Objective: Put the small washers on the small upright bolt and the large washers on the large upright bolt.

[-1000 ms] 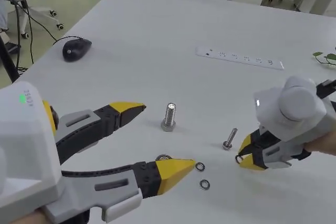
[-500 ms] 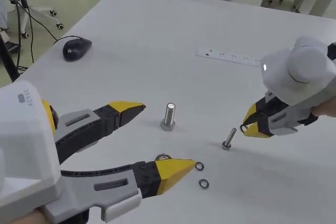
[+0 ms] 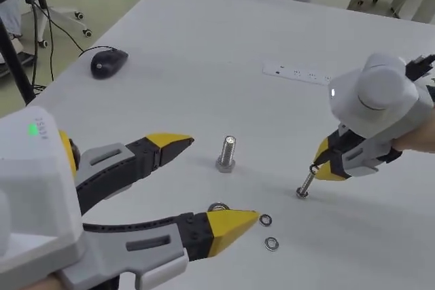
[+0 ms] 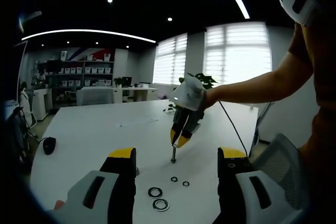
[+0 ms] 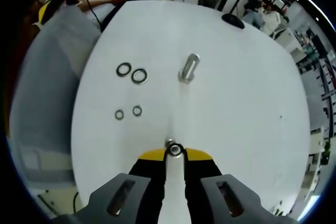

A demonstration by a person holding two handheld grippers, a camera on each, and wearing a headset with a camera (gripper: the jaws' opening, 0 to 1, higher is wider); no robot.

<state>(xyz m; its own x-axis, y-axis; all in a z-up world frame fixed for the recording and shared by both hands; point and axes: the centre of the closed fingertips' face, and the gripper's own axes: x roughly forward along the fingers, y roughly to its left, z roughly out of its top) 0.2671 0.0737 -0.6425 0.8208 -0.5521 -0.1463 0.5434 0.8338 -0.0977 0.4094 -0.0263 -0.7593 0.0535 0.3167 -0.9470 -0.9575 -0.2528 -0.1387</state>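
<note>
Pinching one small washer in the right gripper, jaws pressed together on it, and holding it right at the tip of the small bolt standing on the white table. Not managing to tell if actually slipped over the threads or just touching the top. Holding the left gripper spread wide with nothing in it, just this side of the large bolt. Seeing two other small washers lying flat side by side near the small bolt, and two large washers lying just beside each other, closer to the left gripper.
</note>
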